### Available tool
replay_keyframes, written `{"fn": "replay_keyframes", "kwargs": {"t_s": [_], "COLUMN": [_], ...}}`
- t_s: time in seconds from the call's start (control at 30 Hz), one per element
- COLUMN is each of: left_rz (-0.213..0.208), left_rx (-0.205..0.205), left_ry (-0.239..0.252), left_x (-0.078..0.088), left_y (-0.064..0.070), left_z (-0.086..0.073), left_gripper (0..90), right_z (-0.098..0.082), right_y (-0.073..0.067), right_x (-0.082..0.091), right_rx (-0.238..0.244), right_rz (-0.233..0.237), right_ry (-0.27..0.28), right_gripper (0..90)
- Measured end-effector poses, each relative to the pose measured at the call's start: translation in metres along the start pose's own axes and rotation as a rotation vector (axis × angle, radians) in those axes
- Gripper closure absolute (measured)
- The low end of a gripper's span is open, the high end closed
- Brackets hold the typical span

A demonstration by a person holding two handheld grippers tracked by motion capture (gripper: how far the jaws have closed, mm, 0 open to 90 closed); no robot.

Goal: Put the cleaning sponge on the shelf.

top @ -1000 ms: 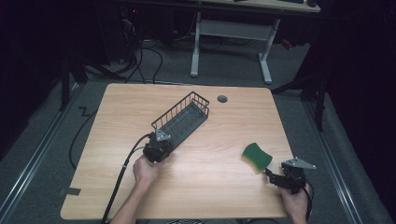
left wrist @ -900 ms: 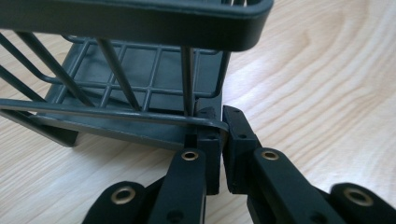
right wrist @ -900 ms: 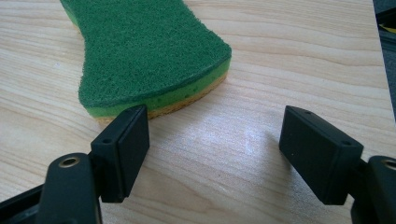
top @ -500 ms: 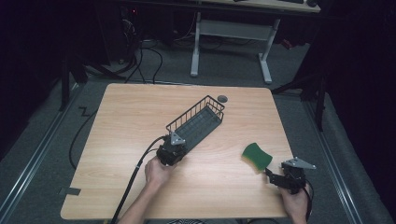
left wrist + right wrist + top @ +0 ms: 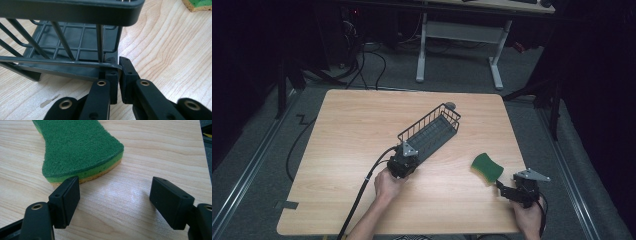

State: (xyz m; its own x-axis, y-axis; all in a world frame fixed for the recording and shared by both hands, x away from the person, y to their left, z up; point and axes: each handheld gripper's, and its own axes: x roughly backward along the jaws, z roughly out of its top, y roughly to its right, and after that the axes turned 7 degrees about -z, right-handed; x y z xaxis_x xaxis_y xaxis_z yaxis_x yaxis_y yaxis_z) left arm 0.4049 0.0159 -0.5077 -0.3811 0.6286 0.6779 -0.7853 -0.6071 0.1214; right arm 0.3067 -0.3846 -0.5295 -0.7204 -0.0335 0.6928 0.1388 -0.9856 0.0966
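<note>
A dark wire basket [image 5: 429,133] lies slantwise on the wooden table [image 5: 352,130]. My left gripper [image 5: 408,159] is shut on the basket's near end, its jaws pinching a rim wire [image 5: 75,62] of the basket [image 5: 62,42]. A green sponge [image 5: 486,167] with a yellow underside rests flat near the right front of the table. My right gripper [image 5: 507,192] stands open just in front of the sponge [image 5: 80,147]; the left fingertip [image 5: 67,200] is at the sponge's near edge, and nothing lies between the pads.
A small grey grommet [image 5: 451,105] sits in the tabletop behind the basket's far end. A black cable [image 5: 362,195] trails from the left gripper off the front edge. White desk legs [image 5: 462,45] stand on the floor beyond the table.
The left gripper has dragged the basket to the right and slightly forward across the table. The right gripper and the sponge have stayed where they were.
</note>
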Motion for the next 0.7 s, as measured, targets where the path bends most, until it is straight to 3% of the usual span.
{"fn": "replay_keyframes", "kwargs": {"t_s": [0.13,0.37,0.47,0.7], "left_rz": [0.009,0.015,0.023,0.071], "left_rx": [0.008,0.035,0.057,0.107], "left_ry": [0.004,0.008,0.016,0.033], "left_x": [0.001,0.008,0.012,0.032], "left_y": [0.001,0.002,0.001,-0.008], "left_z": [-0.001,-0.006,-0.010,-0.024], "left_gripper": [84.5,57.3,49.6,40.7], "right_z": [0.000,0.000,0.000,0.000], "right_y": [0.000,0.000,0.000,0.000], "right_x": [0.000,0.000,0.000,0.000], "right_rx": [-0.001,0.001,0.002,0.003], "right_rz": [0.000,0.001,0.002,0.004], "right_ry": [0.002,0.003,0.003,0.002], "right_gripper": [24.5,24.4,24.3,23.9]}}
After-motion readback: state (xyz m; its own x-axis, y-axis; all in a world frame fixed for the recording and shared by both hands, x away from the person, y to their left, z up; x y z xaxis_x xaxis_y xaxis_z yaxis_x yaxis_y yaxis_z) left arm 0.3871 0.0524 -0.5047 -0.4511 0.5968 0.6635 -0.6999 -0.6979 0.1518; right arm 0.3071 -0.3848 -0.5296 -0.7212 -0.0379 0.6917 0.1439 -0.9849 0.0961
